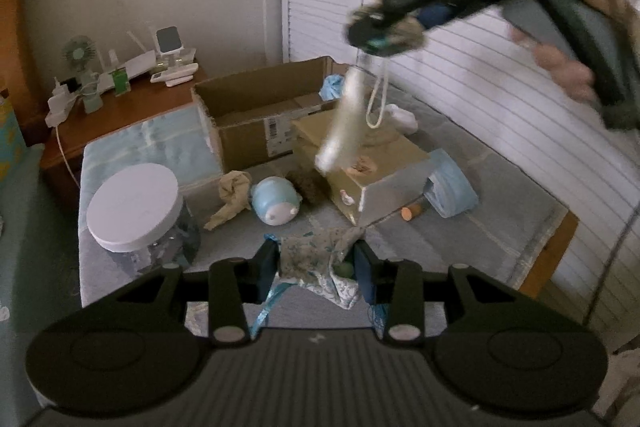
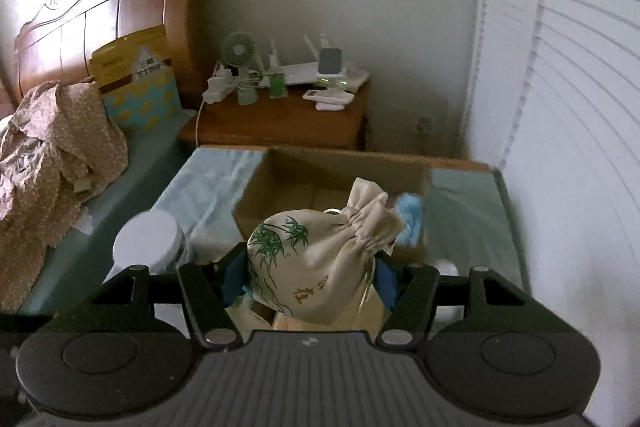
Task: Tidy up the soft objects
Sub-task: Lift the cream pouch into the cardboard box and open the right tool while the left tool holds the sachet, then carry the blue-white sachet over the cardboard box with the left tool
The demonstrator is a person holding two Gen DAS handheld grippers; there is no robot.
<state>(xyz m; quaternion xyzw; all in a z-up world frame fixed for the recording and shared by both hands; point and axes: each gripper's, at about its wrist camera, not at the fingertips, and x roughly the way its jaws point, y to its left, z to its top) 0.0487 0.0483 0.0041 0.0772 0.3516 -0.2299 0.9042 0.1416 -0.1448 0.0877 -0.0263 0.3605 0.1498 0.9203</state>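
My left gripper (image 1: 316, 261) is shut on a blue-and-white floral cloth pouch (image 1: 316, 255) with a blue ribbon, low over the table. My right gripper (image 2: 310, 273) is shut on a cream drawstring bag (image 2: 316, 251) printed with green bamboo. From the left wrist view the right gripper (image 1: 384, 31) hangs high at the upper right, blurred, with the cream bag (image 1: 344, 119) and its cord dangling above the open cardboard box (image 1: 256, 111). The same box (image 2: 332, 179) lies just beyond the bag in the right wrist view, with a blue cloth (image 2: 410, 215) at its right side.
On the table lie a jar with a white lid (image 1: 134, 203), a beige crumpled cloth (image 1: 232, 199), a light blue pig toy (image 1: 276, 201), a tan box (image 1: 360, 163), a blue fabric item (image 1: 452, 187) and a cork (image 1: 412, 213). A nightstand (image 2: 280, 119) with gadgets and a bed (image 2: 60, 147) stand behind.
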